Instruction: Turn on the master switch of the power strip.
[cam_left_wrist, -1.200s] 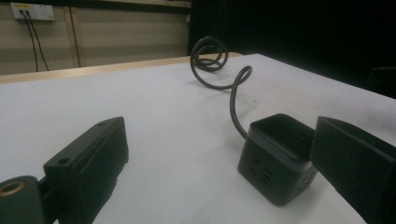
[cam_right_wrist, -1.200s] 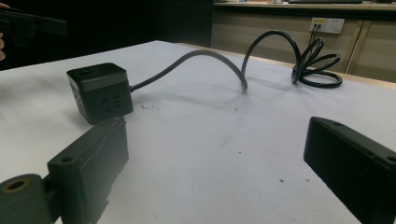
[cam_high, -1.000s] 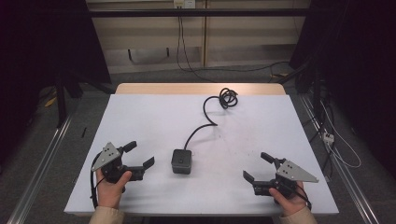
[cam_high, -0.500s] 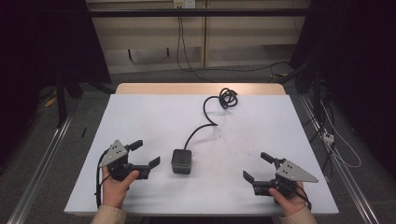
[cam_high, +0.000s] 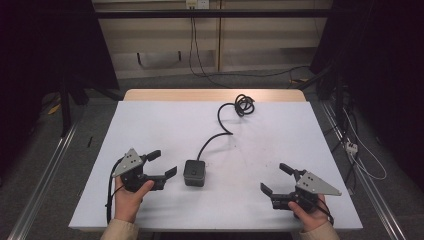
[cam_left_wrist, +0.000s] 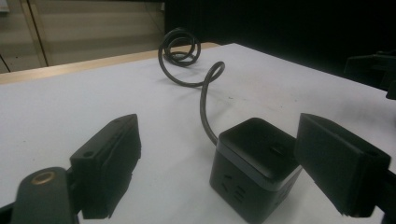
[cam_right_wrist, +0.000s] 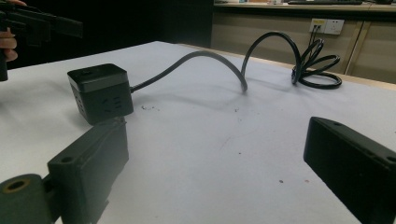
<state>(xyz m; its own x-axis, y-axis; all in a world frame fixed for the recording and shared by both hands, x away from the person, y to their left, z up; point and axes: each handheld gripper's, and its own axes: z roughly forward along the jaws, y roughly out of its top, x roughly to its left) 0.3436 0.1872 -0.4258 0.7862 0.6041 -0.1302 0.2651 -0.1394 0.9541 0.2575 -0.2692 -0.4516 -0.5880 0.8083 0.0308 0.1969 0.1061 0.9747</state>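
Two tongs are standing apart: left tongs (cam_high: 162, 166), jaws just closing a little, are nearing the socket cube (cam_high: 194, 173) mid-counter (cam_high: 150, 120), not touching; right tongs (cam_high: 276, 179) are waiting well apart. Grasping is not yet done; cable (cam_high: 220, 127) is lying loose.

You are in a lab: white bench (cam_high: 150, 125) mid-frame, wall sockets (cam_high: 196, 4) at top centre, black curtains (cam_high: 45, 45) on both sides.
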